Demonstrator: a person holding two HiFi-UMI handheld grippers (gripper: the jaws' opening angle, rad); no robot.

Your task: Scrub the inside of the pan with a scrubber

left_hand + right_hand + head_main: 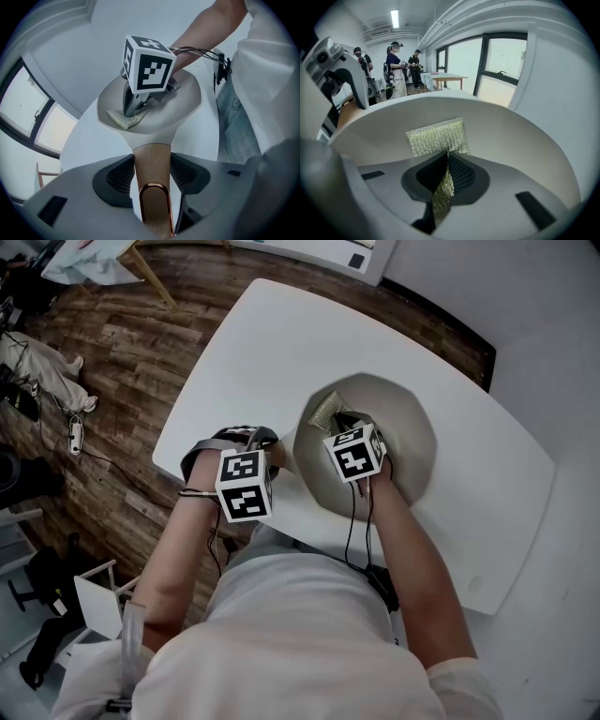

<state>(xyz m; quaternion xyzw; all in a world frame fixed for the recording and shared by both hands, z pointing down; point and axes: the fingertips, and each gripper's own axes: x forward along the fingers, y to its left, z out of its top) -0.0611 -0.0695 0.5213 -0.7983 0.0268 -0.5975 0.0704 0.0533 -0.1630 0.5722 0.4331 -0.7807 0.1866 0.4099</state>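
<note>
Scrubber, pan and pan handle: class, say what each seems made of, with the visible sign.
Scrubber: probably metallic-thread mesh, glittery knitted weave. Pan: pale matte coating, perhaps ceramic; smooth, no gleam. Handle: looks like tan wood, with a shiny copper-coloured loop.

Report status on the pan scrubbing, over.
Left hand-held gripper shut on pan handle. Right hand-held gripper shut on scrubber, scrubber against inside of pan. Nothing else seen in pan.
</note>
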